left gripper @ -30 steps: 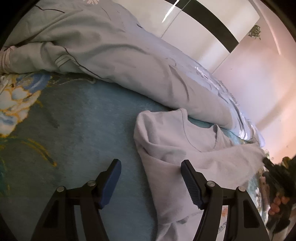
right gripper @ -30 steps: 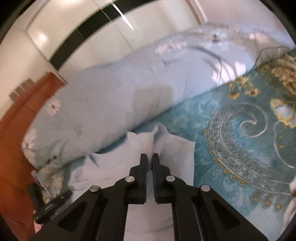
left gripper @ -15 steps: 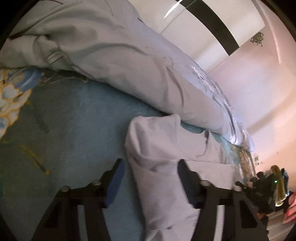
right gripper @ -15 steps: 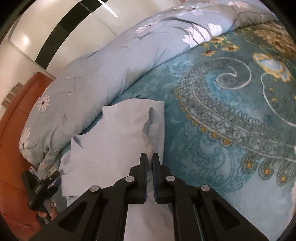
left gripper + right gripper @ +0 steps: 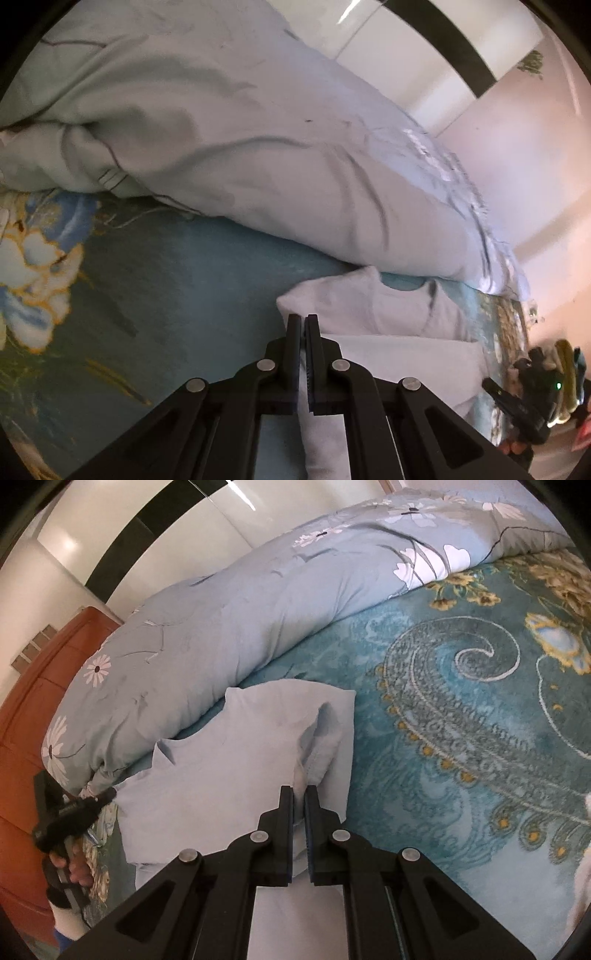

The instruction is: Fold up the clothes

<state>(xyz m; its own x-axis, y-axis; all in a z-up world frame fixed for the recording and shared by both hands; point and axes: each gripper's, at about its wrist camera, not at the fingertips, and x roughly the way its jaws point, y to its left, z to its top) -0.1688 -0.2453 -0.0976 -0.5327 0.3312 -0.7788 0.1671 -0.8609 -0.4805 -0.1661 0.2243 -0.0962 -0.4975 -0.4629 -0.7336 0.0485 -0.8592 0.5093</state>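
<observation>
A pale grey-white shirt (image 5: 388, 314) lies partly folded on the teal patterned bedspread (image 5: 166, 295). In the left wrist view my left gripper (image 5: 303, 321) is shut on the shirt's left edge. In the right wrist view the shirt (image 5: 229, 775) spreads to the left, and my right gripper (image 5: 299, 794) is shut on a bunched fold of it near its right side. The left gripper and the hand that holds it (image 5: 66, 834) show at the far left of the right wrist view.
A rolled light blue floral duvet (image 5: 258, 602) lies along the far side of the shirt, also in the left wrist view (image 5: 240, 147). A red-brown headboard (image 5: 33, 709) stands at the left. White wardrobe doors (image 5: 166, 520) are behind. The bedspread (image 5: 461, 720) stretches to the right.
My left gripper has closed from open onto the shirt's left edge. My right gripper stayed shut on the fold and lowered it toward the bed, so the shirt lies flatter.
</observation>
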